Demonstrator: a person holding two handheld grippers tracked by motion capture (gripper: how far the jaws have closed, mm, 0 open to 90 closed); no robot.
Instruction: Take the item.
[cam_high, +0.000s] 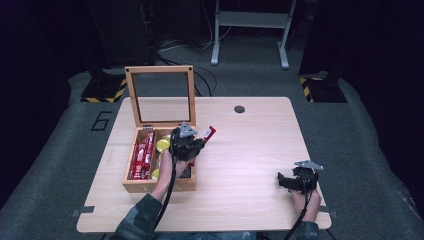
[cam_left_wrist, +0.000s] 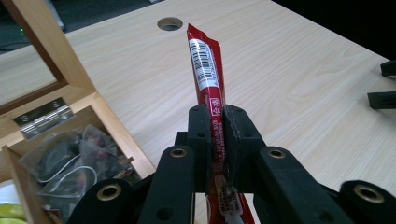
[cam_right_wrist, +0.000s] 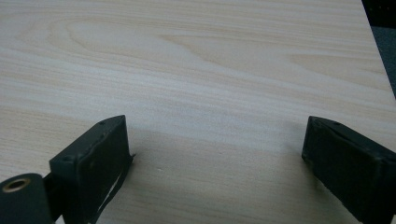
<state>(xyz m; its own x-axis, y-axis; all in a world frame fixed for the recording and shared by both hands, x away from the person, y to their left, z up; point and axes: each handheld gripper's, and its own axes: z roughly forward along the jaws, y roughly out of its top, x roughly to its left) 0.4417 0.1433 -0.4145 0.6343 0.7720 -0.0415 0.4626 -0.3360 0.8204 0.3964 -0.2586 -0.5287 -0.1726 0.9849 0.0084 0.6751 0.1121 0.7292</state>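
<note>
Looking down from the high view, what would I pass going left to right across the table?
Red packets in the wooden box → yellow packets → left tool, gripping a red stick packet → round hole in the tabletop → right tool, open on the bare table.

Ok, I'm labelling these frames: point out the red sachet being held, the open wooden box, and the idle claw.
Red stick sachet (cam_left_wrist: 204, 60): left gripper view, barcode label.
Open wooden box (cam_high: 159, 187): high view, front wall.
Right claw (cam_high: 283, 180): high view, between its open tips.
</note>
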